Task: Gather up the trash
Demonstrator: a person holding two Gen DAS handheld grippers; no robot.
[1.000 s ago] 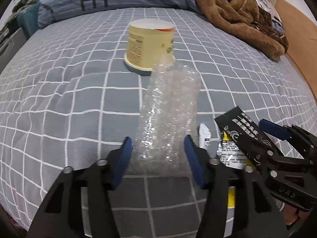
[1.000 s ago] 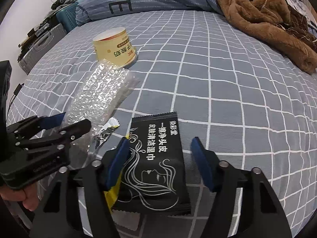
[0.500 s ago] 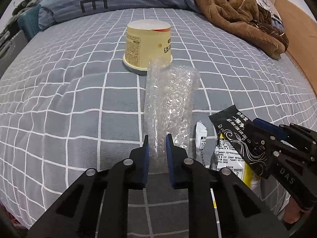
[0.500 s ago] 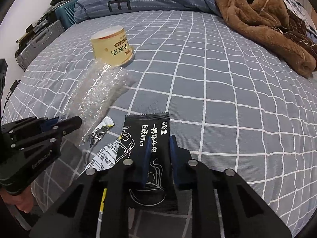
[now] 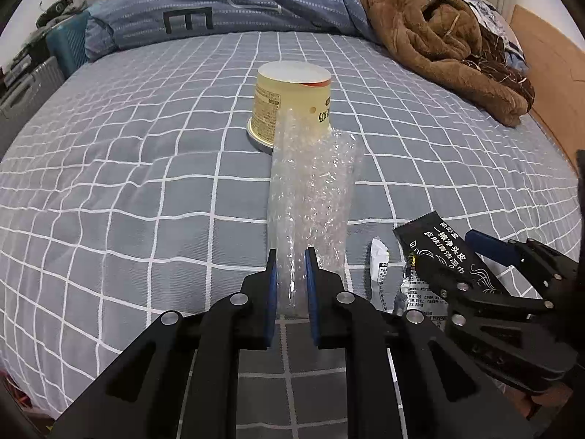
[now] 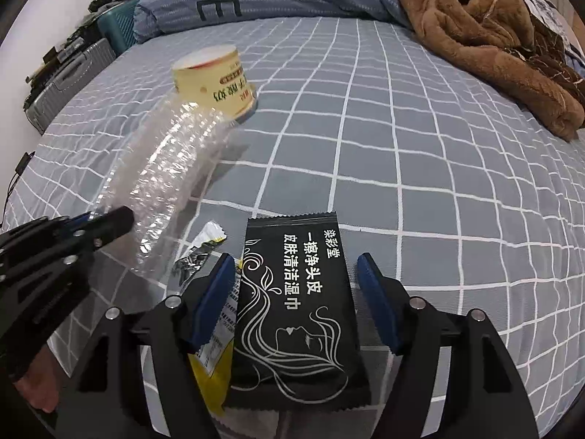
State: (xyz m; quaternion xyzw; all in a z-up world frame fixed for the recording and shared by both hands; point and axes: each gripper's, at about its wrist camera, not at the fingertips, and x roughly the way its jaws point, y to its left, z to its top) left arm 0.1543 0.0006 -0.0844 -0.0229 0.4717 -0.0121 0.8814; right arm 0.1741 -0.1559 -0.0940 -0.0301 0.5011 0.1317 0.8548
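Observation:
My left gripper [image 5: 290,274] is shut on a clear bubble-wrap bag [image 5: 310,197] and holds it lifted off the bed; the bag also shows in the right wrist view [image 6: 164,179]. My right gripper [image 6: 296,274] is open, its fingers on either side of a black wet-wipe packet [image 6: 296,307], which also shows in the left wrist view [image 5: 442,252]. A yellow-and-white wrapper [image 6: 215,362] lies under the packet. A small silver wrapper [image 6: 204,245] lies between the bag and the packet. An upside-down yellow paper cup [image 5: 292,102] stands beyond the bag.
All lies on a bed with a grey checked sheet [image 5: 146,183]. A brown fleece garment [image 5: 438,33] is heaped at the far right. A blue striped duvet [image 5: 226,11] lies across the back. Suitcases [image 6: 65,80] stand beyond the bed's left edge.
My left gripper closed on the bubble-wrap bag and lifted it. My right gripper closed on the black packet half a second ago and now stands open again around it.

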